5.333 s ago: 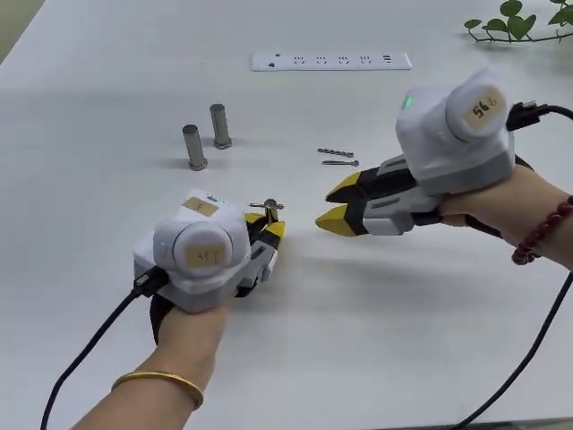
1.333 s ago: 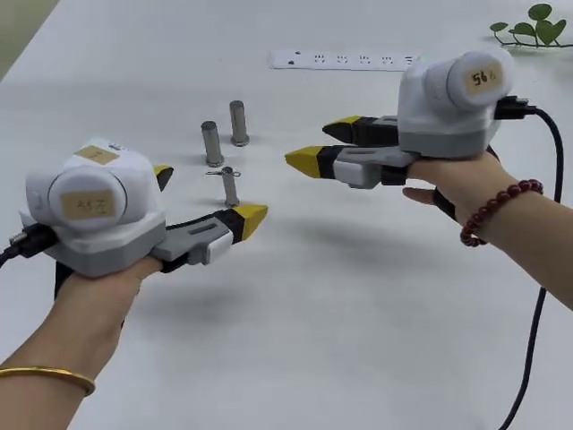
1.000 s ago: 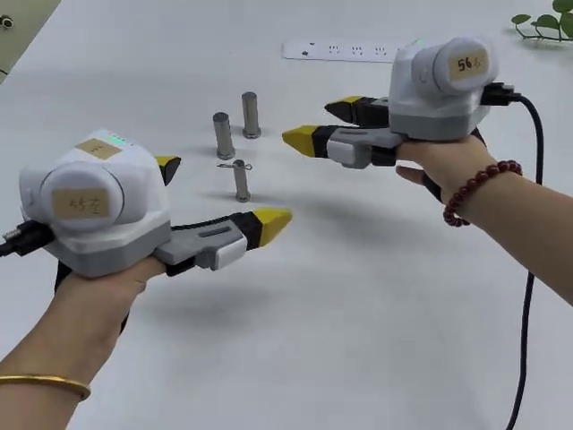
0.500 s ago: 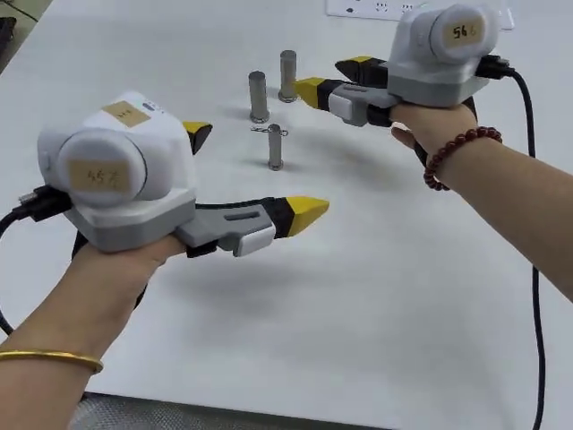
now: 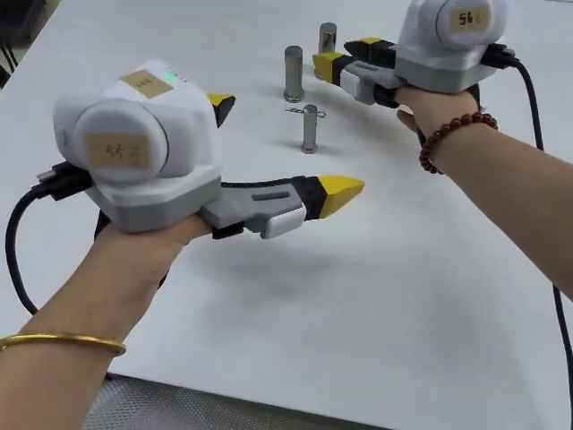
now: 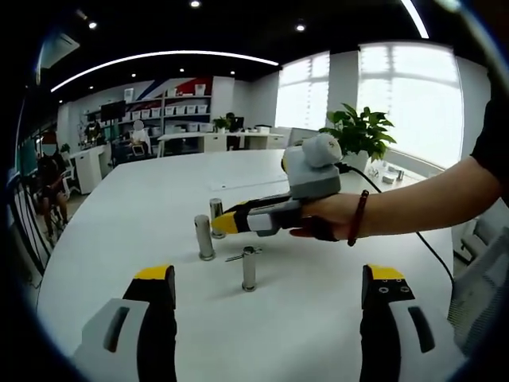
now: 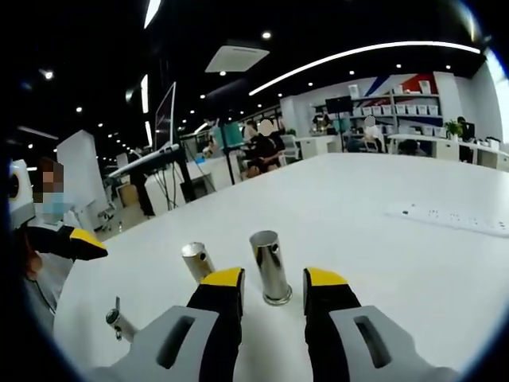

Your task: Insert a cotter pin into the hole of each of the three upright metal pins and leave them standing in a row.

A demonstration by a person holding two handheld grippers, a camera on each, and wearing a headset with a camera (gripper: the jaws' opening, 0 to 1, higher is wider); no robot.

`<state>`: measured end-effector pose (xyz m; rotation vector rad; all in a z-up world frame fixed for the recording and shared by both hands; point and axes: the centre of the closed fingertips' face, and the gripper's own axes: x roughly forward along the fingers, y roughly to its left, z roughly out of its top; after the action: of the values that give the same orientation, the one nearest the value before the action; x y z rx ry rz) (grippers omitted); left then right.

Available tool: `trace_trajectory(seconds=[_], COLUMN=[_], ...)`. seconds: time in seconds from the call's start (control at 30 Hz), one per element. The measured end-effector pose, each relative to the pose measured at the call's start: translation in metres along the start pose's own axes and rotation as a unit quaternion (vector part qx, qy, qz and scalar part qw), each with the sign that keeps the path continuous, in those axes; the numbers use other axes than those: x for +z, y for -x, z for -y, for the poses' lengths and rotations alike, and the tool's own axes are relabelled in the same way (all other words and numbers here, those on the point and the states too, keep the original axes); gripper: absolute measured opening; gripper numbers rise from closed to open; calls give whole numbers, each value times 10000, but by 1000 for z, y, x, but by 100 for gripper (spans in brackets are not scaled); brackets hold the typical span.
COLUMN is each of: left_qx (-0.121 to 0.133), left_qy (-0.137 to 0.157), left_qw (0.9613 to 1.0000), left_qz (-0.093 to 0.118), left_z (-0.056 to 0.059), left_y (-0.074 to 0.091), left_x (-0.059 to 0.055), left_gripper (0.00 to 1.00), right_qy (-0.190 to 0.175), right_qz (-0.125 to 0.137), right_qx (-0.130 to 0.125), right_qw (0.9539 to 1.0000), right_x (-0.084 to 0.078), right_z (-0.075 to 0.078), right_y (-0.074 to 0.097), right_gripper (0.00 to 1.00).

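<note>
One down, two to go on the white table (image 5: 430, 296): the nearest metal pin (image 5: 310, 130) stands upright with a cotter pin (image 5: 304, 112) lying crosswise through the hole near its top, while the middle metal pin (image 5: 293, 73) and the far metal pin (image 7: 269, 267) stand bare beside it, close together in a loose cluster rather than a tidy row. Your right gripper (image 7: 274, 280) is at the far metal pin, its yellow-tipped jaws parted and set one to each side of the shaft, a gap showing on either side in the right gripper view, so nothing is gripped. Your left gripper (image 5: 286, 143) hangs above the table nearer to you, jaws spread wide and holding nothing, and it faces the fitted pin from well apart. The step in hand looks to be the start of the second pin: taking hold of the far one. The next move calls for you to squeeze the right jaws onto the shaft low down, square to it so that it does not tip, and with the cross hole near the top left free. Your left gripper would then need to fetch a fresh cotter pin and bring it in level with that hole.
</note>
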<state>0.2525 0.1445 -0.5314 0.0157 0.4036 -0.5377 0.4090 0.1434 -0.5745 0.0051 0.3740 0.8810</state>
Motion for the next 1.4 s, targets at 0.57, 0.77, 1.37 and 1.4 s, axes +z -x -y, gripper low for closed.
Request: trace_trajectory(seconds=[0.57,0.77,1.37,1.4], left_qx=[67,116,21,19], left_qy=[32,-56,-37,-34], left_qw=[10000,9999,10000,10000], left_qz=[-15,-18,-73,-88], left_z=[-3,-4,-5,-4], left_y=[-3,-2,0,0], left_x=[0,1,2,2], left_gripper=[94,93,94,94], right_qy=[26,213,716,728], right_qz=[-76,-141,-368,-355], right_qx=[69,123,-15,-30], right_qw=[9999,9996,9968,9967], right_x=[-6,-7,-7,-7], right_z=[3,4,7,10], right_y=[-9,-9,23,26], right_gripper=[10,8,8,8])
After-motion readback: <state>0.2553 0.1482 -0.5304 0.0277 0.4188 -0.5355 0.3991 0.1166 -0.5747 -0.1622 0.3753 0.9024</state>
